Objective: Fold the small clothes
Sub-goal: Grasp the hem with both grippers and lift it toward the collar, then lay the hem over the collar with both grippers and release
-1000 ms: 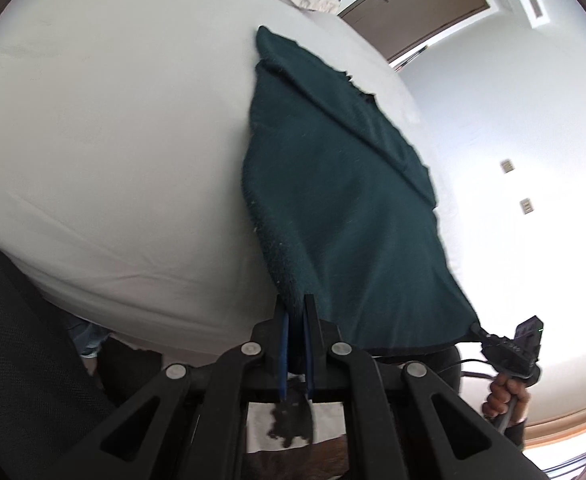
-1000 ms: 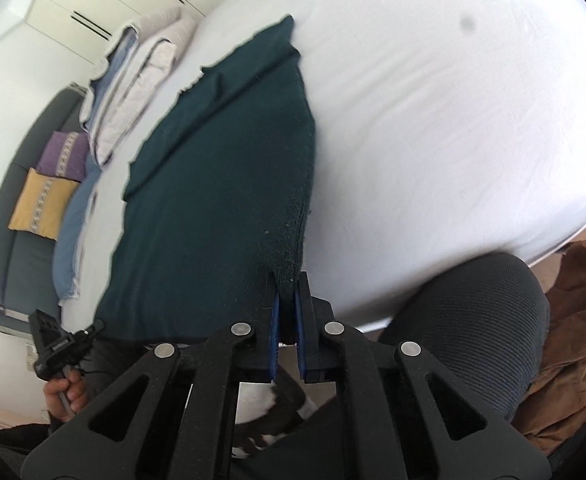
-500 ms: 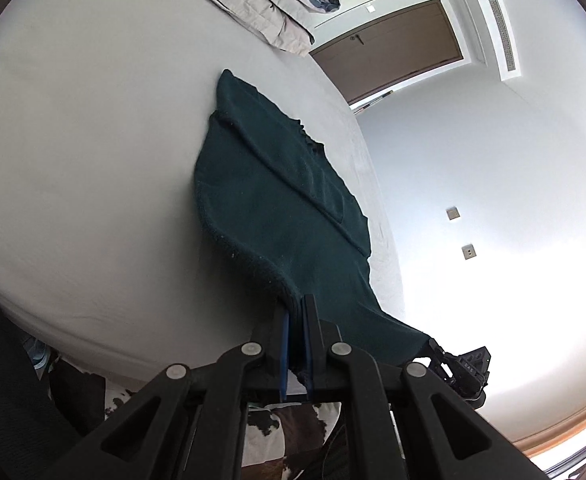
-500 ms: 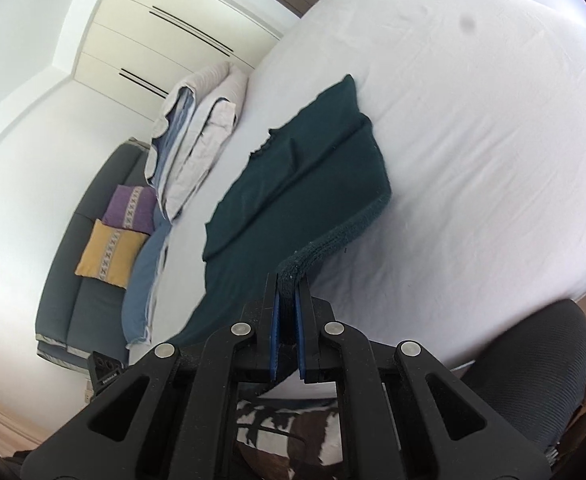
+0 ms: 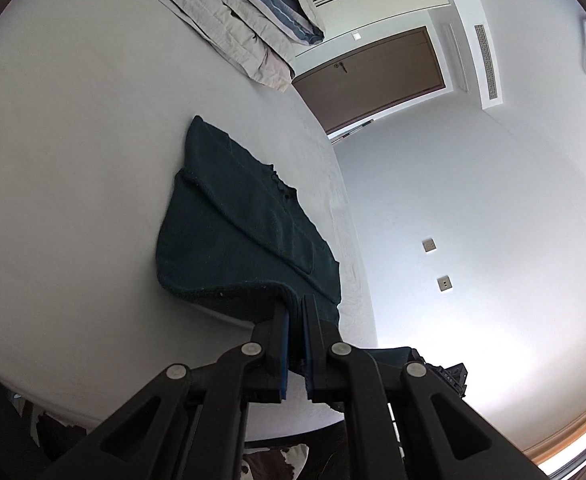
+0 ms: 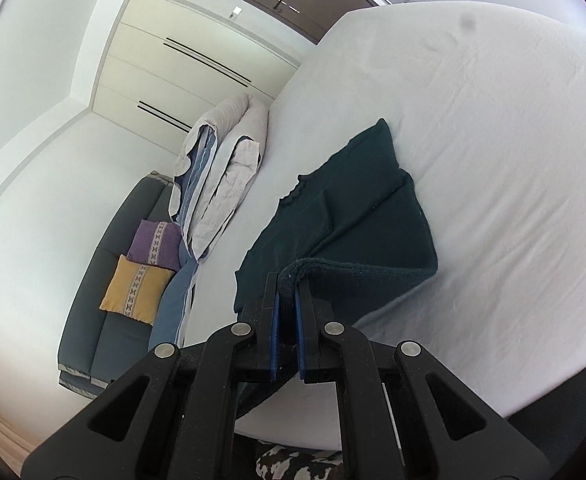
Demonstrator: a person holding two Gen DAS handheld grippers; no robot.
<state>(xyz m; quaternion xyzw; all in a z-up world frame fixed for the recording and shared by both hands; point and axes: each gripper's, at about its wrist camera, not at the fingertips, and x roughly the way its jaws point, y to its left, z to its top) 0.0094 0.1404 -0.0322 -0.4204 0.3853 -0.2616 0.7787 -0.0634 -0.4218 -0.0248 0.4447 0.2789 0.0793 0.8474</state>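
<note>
From the left wrist view, the left gripper (image 5: 296,307) is clamped on a near corner of the dark green garment (image 5: 229,236), its blue pads pressed together with the knit hem pinched between them. The garment's near edge is lifted off the white bed (image 5: 73,168) and curls back over the part that lies flat; the far end of the garment rests on the sheet, pointing toward the folded quilt (image 5: 229,12) at the bed's far edge. Beyond the quilt, past the bed's far corner, stands a brown door (image 5: 377,76). To the right of the bed, part of the right gripper (image 5: 449,374) shows low in the frame, with a strip of the garment running toward it; its jaws are hidden in this view.

From the right wrist view, the right gripper (image 6: 287,286) is closed on the other near corner of the dark green garment (image 6: 353,216), the thick folded hem squeezed between its blue pads. The lifted edge arcs from the pads to the right and down onto the white bed (image 6: 493,160). The folded quilt (image 6: 225,160) lies along the bed's left edge, just beside the garment's far end. Left of the bed is a grey sofa (image 6: 93,320) carrying a purple cushion (image 6: 155,244) and a yellow cushion (image 6: 135,290).
</note>
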